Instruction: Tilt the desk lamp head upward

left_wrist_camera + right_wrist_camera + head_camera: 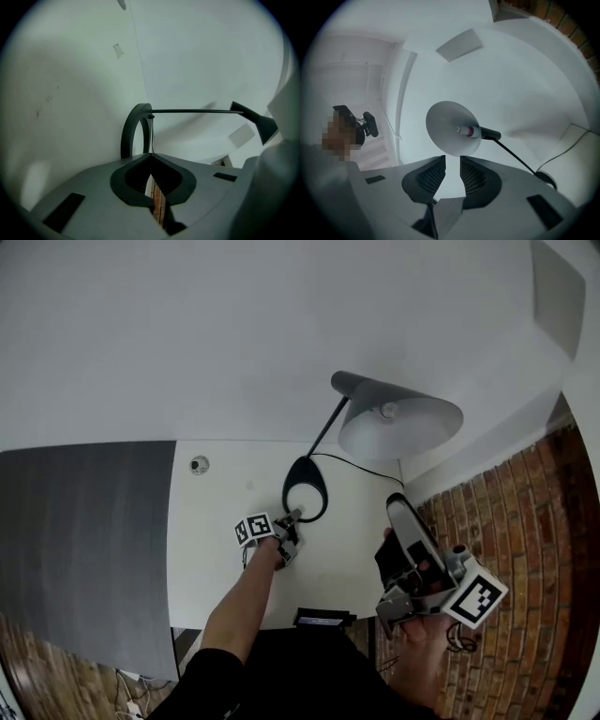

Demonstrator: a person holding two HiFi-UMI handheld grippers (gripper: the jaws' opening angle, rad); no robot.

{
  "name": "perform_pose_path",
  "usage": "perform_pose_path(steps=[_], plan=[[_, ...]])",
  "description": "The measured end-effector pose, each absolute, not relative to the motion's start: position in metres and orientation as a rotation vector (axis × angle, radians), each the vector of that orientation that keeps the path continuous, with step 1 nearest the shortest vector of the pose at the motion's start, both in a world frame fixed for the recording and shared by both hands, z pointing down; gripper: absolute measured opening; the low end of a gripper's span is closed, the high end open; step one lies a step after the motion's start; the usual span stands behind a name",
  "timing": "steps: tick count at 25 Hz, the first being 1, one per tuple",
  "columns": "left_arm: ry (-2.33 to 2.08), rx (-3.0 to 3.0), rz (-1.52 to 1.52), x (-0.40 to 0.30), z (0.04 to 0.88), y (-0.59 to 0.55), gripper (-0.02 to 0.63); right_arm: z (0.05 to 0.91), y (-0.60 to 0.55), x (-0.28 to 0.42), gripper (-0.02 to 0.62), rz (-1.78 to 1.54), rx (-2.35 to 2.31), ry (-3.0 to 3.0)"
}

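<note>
Right gripper (452, 161): jaws slightly apart, empty, aimed at lamp head, not touching.
Lamp head (398, 423): high on a thin arm, facing down over the counter (216, 549).
Base (306, 488): black ring on the counter.
Left gripper (291, 519): just beside base, jaws closed, empty.
Risk: pushing the head may tip or slide the unheld base.
Containers: none seen.

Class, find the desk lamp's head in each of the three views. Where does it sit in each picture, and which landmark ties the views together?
Head view: the lamp head is upper right of centre.
Left gripper view: the lamp head is at the far right edge, its dark neck showing.
Right gripper view: the lamp head is in the centre, open side facing the camera.
Shared landmark: the thin black stem.
</note>
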State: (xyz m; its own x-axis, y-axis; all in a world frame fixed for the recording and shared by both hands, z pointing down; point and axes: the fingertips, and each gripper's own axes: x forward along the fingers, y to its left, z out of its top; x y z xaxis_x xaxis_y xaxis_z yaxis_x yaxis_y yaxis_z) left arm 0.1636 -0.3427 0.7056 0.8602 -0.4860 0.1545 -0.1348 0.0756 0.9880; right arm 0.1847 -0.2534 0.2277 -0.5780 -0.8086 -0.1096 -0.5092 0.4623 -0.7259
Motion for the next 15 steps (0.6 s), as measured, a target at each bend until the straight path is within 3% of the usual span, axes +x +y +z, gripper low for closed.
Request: perform_pose_path(steps=[8,15], plan=[[-0.19,1.575,-0.499,0.176,0.618,-0.3,0.011,0.276,-0.216,0.201,0.092,-1.04,-1.236,2.185],[-0.139,1.704,-0.677,0.122,0.522,-0.248,0.011,0.278,-0.193,0.202,0.092,-1.046,-1.166,2.208]])
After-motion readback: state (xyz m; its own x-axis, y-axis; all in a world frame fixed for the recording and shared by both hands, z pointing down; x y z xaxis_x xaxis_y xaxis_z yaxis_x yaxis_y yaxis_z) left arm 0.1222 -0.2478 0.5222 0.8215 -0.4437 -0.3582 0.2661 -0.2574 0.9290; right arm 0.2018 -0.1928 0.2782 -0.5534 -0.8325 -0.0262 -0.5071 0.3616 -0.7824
